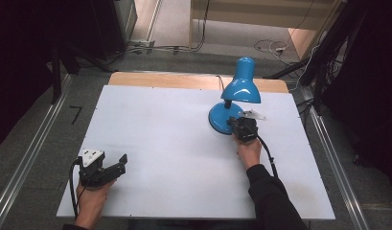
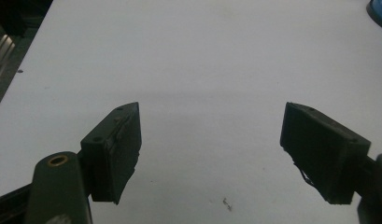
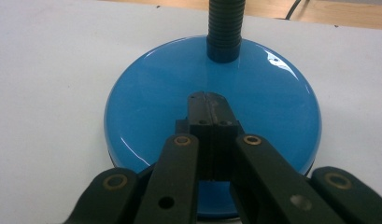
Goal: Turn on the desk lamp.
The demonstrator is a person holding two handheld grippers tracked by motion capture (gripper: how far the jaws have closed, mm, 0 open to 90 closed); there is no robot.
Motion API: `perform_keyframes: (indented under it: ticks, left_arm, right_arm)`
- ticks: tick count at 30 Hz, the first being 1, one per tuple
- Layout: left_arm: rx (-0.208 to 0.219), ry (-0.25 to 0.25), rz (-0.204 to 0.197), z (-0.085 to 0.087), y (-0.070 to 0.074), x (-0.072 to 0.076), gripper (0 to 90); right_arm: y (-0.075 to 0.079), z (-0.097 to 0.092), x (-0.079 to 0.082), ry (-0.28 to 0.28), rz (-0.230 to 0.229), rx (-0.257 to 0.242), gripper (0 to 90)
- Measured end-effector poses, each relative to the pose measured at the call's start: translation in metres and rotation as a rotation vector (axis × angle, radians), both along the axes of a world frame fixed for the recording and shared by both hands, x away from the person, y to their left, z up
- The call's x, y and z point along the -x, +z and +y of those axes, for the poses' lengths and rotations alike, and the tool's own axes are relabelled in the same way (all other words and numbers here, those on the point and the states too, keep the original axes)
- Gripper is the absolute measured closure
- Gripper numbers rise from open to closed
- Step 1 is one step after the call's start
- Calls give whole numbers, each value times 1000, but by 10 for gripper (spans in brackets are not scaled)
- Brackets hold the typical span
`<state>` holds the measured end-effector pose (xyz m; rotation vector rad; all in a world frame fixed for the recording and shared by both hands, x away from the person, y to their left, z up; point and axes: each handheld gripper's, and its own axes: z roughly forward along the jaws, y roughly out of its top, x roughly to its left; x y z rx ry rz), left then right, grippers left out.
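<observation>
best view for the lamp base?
Right gripper view: the blue lamp base spans the frame, closed jaws over it. High view shows it small, partly behind the right gripper. Left gripper view catches just an edge.

A white tabletop (image 1: 174, 143) fills the middle of the high view, with a strip of bare wood (image 1: 160, 79) along its upper edge. Grey floor surrounds it, and metal rails (image 1: 26, 163) run down the left and right sides of the frame. At the top, cables (image 1: 270, 46) lie loose on the floor near pale wooden furniture (image 1: 260, 12). Dark stands and drapes (image 1: 361, 72) fill the upper right and upper left corners
</observation>
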<state>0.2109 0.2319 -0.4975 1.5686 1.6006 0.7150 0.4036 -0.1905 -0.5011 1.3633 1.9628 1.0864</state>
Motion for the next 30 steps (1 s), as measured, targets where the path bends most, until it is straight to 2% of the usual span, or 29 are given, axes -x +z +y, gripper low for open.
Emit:
perform_keyframes:
  ticks: [7, 30]
  left_arm:
    - [0, 0, -4, 0, 0, 1, 215]
    - [1, 2, -9, 0, 2, 2, 216]
  right_arm:
    - [1, 2, 0, -3, 4, 20, 878]
    - [0, 12, 6, -11, -50, 135, 879]
